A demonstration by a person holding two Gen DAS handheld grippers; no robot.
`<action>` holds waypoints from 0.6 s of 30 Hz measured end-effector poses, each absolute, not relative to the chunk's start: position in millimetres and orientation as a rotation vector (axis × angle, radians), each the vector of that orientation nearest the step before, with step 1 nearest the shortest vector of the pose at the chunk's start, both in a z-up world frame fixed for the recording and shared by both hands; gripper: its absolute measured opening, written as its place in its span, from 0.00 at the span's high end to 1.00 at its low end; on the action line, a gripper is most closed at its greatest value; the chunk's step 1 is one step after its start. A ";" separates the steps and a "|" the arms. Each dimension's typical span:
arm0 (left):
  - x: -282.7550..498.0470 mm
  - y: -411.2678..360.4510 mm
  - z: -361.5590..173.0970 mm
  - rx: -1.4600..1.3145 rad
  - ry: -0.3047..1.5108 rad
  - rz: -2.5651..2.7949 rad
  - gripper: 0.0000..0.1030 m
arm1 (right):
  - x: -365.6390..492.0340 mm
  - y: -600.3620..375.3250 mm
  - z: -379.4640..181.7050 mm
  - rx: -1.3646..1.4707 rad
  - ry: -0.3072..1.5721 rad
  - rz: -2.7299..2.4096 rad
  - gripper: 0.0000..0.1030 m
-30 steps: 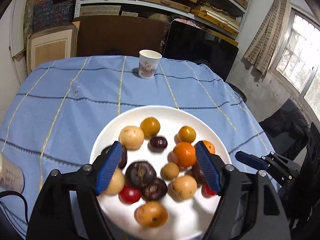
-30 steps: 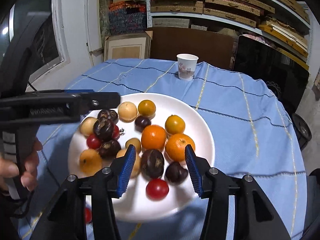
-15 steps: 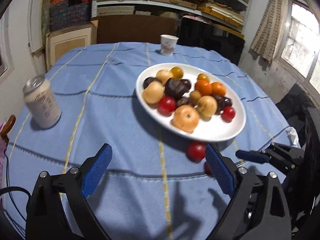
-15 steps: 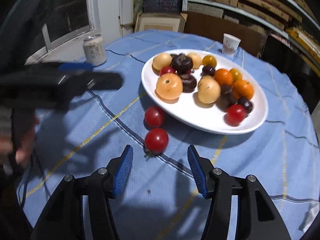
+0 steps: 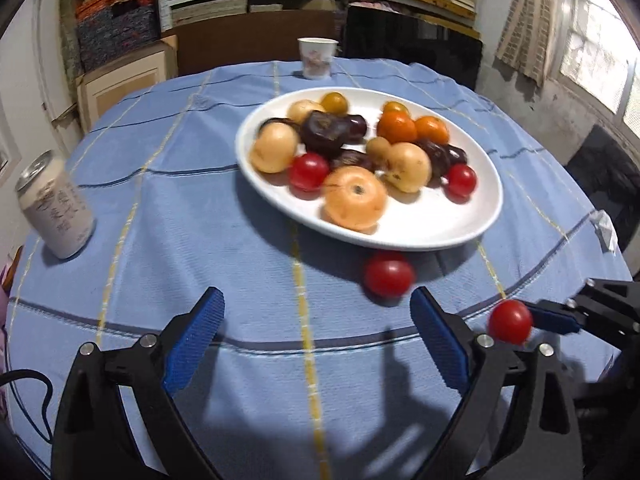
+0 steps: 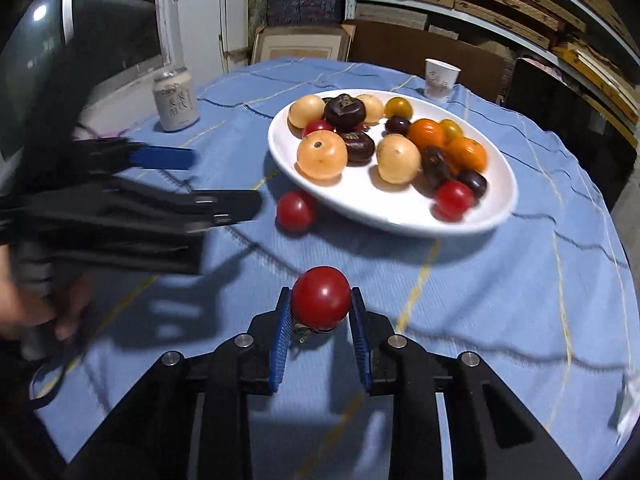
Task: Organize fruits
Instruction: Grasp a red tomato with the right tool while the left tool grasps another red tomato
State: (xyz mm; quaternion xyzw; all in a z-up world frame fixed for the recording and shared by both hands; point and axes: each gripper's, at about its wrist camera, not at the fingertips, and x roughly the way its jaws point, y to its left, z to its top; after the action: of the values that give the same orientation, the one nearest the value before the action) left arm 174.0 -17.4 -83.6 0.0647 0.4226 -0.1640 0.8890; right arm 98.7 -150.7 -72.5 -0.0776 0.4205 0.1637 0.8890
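Right gripper (image 6: 321,322) has it: a red tomato (image 6: 321,298) is clamped between the two blue pads, just above the blue cloth (image 6: 500,300) on the counter, well in front of the white plate (image 6: 400,216). From the left wrist view the same tomato (image 5: 510,321) shows at the tip of the right gripper's fingers, off to the right and near the cloth's front edge.

And there's a second loose tomato (image 6: 295,211) lying on the cloth, tucked right against the plate's near rim, maybe touching it, hard to say.

Left gripper (image 5: 316,342) is spread wide with nothing between its pads, hovering over bare cloth; the loose tomato (image 5: 389,275) lies just beyond its right finger. In the right wrist view that gripper reaches in from the left, blurred, a hand (image 6: 28,304) wrapped round its handle.

On the plate, a pile: pale orange round fruits (image 5: 355,201), two more red tomatoes, dark brown fruits (image 5: 325,131), bright oranges (image 5: 397,127) and small yellow ones toward the back.

Further out, a drinks can (image 5: 56,208) stands upright on the left of the cloth, well apart from the plate, and a paper cup (image 5: 317,57) stands at the far edge. Shelves of stacked boxes fill the wall behind.
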 end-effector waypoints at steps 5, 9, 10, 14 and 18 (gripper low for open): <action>173.8 -55.0 -90.5 0.229 0.872 -0.368 0.20 | 79.6 -175.7 -75.0 -0.061 0.863 0.334 0.72; 180.2 -70.9 -92.8 0.252 0.871 -0.364 0.25 | 78.1 -180.2 -75.0 -0.029 0.857 0.348 0.72; 181.4 -72.8 -93.5 0.256 0.871 -0.360 0.30 | 78.3 -179.4 -75.0 -0.033 0.857 0.349 0.72; 185.3 -73.1 -99.5 0.244 0.899 -0.370 0.70 | 80.3 -180.3 -74.9 -0.023 0.859 0.346 0.72; 183.7 -68.8 -98.1 0.227 0.892 -0.380 0.70 | 81.3 -183.7 -74.6 -0.007 0.857 0.343 0.71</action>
State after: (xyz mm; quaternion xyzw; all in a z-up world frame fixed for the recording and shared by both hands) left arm 183.7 -68.8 -98.1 0.1087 0.4276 -0.1822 0.8787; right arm 81.3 -183.7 -74.6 -0.0036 0.4136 0.1655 0.8953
